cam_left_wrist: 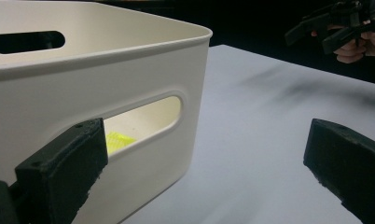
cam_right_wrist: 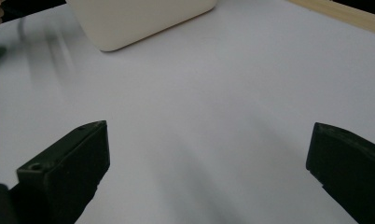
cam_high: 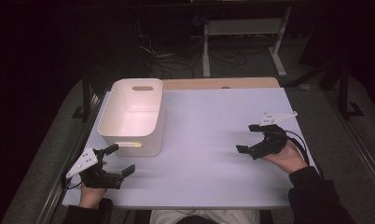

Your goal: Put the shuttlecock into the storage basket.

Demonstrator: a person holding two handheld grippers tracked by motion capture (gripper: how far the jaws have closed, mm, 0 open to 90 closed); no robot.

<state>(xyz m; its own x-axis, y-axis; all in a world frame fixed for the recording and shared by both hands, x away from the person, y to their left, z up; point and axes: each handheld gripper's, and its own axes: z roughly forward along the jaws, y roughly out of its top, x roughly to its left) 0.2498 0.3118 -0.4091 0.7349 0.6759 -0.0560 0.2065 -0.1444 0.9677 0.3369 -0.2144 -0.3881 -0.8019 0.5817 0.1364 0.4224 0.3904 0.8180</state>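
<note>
Overhead, the white bin (cam_high: 132, 116) sits at the table's (cam_high: 213, 140) left edge, the left hand-held gripper (cam_high: 118, 161) wide beside it. Its view shows something yellow (cam_left_wrist: 116, 140) inside. Opposite, the right hand-held gripper (cam_right_wrist: 206, 172) spreads over bare table.

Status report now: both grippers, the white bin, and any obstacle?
Left gripper open, empty, beside white bin. Right gripper open, empty, apart over the table. Something yellow inside bin. No obstacle between.

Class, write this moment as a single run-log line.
left gripper: open, beside white bin near handle slot | right gripper: open, over bare table | yellow thing inside bin | nothing held
</note>
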